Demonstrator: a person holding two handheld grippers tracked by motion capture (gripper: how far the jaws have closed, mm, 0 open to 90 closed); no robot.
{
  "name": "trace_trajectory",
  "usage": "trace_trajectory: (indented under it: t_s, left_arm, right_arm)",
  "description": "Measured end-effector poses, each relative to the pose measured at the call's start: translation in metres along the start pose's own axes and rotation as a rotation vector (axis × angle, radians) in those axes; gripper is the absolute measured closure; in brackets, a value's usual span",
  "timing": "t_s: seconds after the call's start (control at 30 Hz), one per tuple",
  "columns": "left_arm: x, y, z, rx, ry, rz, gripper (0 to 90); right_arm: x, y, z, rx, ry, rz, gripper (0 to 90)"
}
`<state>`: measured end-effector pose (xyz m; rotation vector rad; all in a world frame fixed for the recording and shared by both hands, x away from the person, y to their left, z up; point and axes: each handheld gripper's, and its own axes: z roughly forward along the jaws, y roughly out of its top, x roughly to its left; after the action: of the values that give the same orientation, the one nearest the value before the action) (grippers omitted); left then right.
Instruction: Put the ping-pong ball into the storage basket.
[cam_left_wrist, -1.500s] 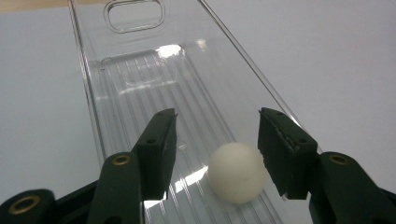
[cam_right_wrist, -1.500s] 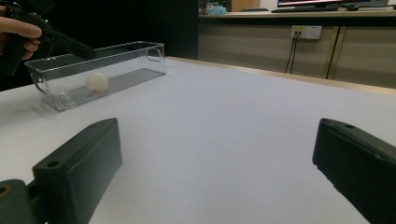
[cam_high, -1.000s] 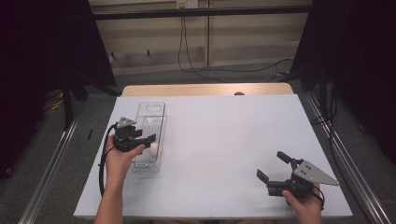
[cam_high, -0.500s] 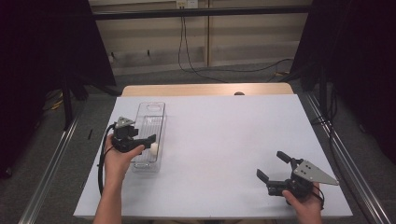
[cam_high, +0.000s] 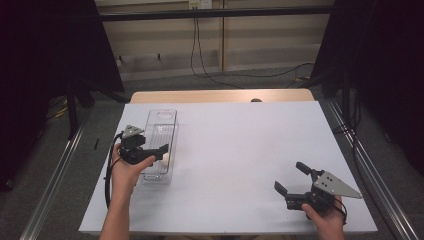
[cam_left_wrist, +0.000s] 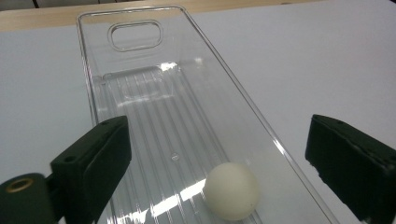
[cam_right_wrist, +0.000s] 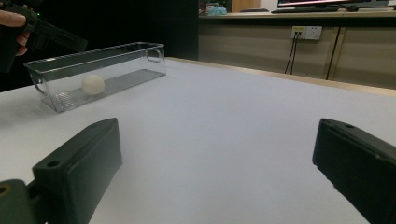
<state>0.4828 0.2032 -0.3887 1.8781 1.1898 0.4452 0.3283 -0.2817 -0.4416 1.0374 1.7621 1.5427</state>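
The left hand (cam_high: 127, 167) is reaching in from the near edge of the table, forearm stretched forward, and is holding the left gripper (cam_high: 162, 152) over the near end of the clear tray (cam_high: 161, 120). Its jaws are pointing sideways across the tray and have just been opening; they are now standing wide apart, released, with the ball (cam_left_wrist: 231, 190) lying between and below them, touched by neither.

The right hand (cam_high: 327, 220) is resting near the table's near right corner, well apart from the tray. The right gripper (cam_high: 291, 179) is pointing toward the left across the table, its jaws spread wide and gripping nothing.

Compared with a second ago, both hands are sitting in the same places. The left gripper's jaws were closer together around the ball then; now the ball is lying free on the tray floor at the near end. The tray itself is sitting where it was.

The tray is a long, narrow box of clear hard plastic with a ribbed floor, rounded corners and an oval handle cutout in its far end wall. The ball is small, round, matte and off-white. The table (cam_high: 250, 145) is covered with a smooth white sheet, with a strip of pale wood showing at its far edge. The gripper jaws are blocky matte black pieces, and a grey three-cornered plate (cam_high: 339, 184) is topping the right gripper.
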Motion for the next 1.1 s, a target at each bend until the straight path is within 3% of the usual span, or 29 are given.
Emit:
trace_trajectory:
  t_s: [0.93, 1.1]
  left_arm:
    - [0.000, -0.003, -0.022, -0.121, -0.034, -0.022, 3.6]
    - [0.000, -0.006, -0.024, -0.127, -0.044, -0.003, 3.6]
  right_arm:
    - [-0.001, 0.001, -0.002, -0.004, -0.009, 0.008, 1.0]
    - [-0.001, 0.001, -0.002, -0.005, -0.008, 0.004, 1.0]
